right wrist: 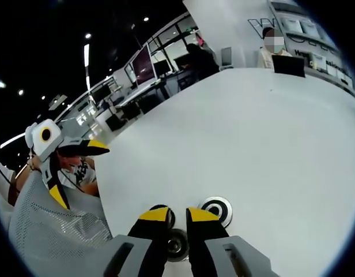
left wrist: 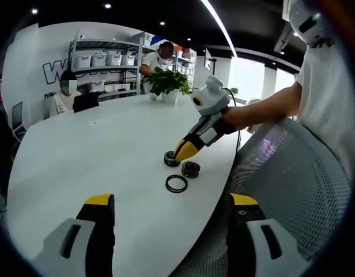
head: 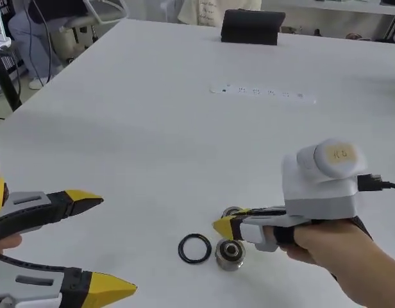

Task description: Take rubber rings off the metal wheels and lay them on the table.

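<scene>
Worked at a white tabletop. Held the left gripper wide open and empty, well apart from the parts. Had the right gripper nearly closed at the far metal wheel; could not tell whether pinching anything. Judged the near metal wheel stripped, its rubber ring flat just beside it; likely one left.

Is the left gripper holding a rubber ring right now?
No, the left gripper has its fingers wide apart and empty; a rubber ring lies on the table.
</scene>
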`<state>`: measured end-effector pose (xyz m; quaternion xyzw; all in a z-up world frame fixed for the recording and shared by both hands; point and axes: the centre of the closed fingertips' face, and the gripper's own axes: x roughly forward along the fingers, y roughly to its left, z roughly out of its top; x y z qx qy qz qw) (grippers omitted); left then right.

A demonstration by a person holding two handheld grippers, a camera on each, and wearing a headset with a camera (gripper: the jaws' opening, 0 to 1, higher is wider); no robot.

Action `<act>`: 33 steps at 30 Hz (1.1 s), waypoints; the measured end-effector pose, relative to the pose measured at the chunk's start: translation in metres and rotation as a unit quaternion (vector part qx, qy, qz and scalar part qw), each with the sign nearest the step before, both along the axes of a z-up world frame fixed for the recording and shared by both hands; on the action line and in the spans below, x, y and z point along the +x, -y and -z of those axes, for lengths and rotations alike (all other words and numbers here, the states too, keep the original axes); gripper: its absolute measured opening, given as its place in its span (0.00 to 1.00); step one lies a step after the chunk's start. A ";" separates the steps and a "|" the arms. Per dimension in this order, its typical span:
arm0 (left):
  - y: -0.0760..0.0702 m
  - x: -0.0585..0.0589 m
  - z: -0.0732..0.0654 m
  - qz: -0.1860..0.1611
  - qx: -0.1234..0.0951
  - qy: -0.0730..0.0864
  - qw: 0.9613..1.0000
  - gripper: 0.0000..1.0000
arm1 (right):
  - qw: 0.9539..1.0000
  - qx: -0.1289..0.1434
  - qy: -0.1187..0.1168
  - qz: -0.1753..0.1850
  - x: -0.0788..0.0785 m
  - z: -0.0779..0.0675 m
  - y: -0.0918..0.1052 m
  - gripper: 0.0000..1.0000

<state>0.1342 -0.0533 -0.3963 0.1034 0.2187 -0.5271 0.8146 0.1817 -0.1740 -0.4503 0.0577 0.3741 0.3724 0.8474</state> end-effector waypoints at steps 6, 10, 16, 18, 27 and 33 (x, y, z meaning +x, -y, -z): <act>0.001 0.003 -0.004 0.004 0.003 0.007 1.000 0.78 | 1.000 0.003 0.012 0.011 0.007 -0.006 0.010 0.08; 0.003 0.007 -0.011 0.008 0.002 0.014 1.000 0.78 | 1.000 0.006 0.021 0.022 0.010 -0.012 0.018 0.09; 0.009 0.016 -0.021 0.018 0.004 0.030 0.999 0.77 | 0.999 0.006 0.032 0.034 0.016 -0.015 0.031 0.09; 0.012 0.019 -0.025 0.023 0.005 0.036 0.999 0.77 | 0.999 0.006 0.036 0.037 0.018 -0.015 0.035 0.10; 0.026 0.034 -0.049 0.048 0.006 0.069 0.996 0.76 | 0.998 0.006 0.037 0.056 0.024 -0.015 0.050 0.12; 0.036 0.040 -0.058 0.066 0.011 0.084 0.994 0.76 | 0.998 0.003 0.037 0.060 0.025 -0.014 0.055 0.12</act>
